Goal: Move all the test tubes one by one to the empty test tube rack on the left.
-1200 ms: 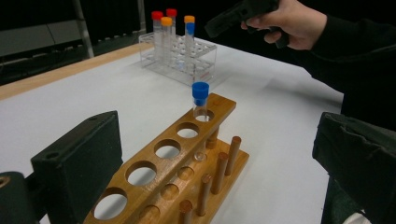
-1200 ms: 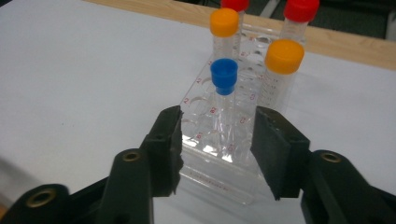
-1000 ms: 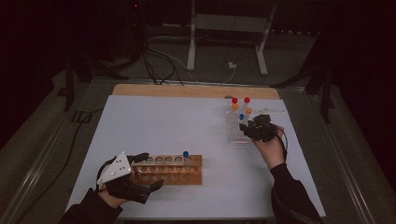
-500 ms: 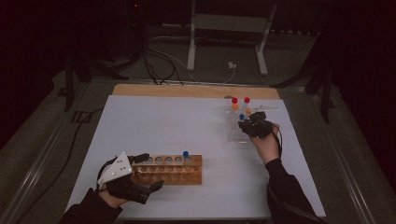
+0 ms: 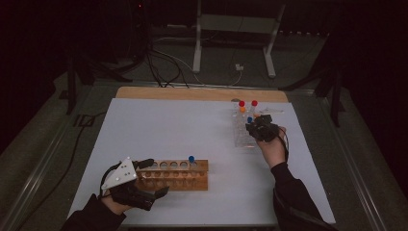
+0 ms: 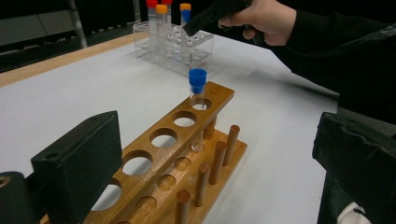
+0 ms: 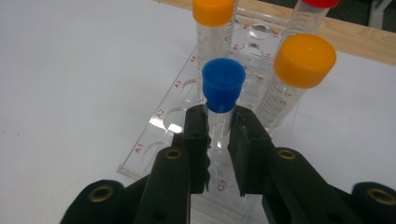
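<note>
My right gripper (image 7: 219, 122) has just closed its jaws and is shut on a blue-capped tube (image 7: 223, 84), just below the cap. The tube stands upright in a clear plastic rack (image 7: 154, 135). From the high view this gripper (image 5: 255, 129) is at the rack's (image 5: 240, 140) right side. My left gripper (image 5: 156, 177) is open at the left end of a wooden rack (image 5: 180, 175). Its wide jaws straddle that end (image 6: 187, 140). One blue-capped tube (image 6: 197, 84) stands in the wooden rack's far hole.
Orange-capped tubes (image 7: 304, 60) and red-capped tubes (image 5: 241, 104) stand in the clear rack close around the held one. The white mat (image 5: 168, 125) lies on the table, with a wooden strip (image 5: 192, 94) along its far edge. Cables and a metal stand lie beyond.
The right hand has edged slightly left toward the clear rack. The left hand and the wooden rack have stayed put.
</note>
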Demonstrator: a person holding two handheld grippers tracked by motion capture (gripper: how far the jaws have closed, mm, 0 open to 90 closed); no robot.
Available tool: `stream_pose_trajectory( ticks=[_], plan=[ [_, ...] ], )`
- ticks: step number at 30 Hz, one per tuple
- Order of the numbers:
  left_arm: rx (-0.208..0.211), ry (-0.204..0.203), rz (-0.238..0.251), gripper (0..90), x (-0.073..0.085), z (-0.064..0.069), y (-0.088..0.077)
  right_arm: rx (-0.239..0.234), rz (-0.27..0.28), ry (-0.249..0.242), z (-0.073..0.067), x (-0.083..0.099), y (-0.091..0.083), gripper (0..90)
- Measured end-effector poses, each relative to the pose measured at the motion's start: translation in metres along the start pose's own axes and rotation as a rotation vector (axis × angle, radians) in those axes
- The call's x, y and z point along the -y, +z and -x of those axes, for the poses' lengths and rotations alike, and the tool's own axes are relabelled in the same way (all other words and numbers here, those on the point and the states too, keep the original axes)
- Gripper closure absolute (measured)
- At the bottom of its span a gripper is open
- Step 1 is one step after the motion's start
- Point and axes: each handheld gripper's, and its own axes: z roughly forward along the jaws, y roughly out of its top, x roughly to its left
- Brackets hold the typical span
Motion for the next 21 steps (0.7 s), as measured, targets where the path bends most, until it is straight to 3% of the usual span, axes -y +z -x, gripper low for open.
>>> stream_pose_trajectory(
  ticks=[21],
  plan=[
    [0.037, -0.002, -0.039, 2.4, -0.004, 0.001, 0.005, 0.007, 0.089, -0.059, -0.005, -0.021, -0.041, 76.5]
  ],
)
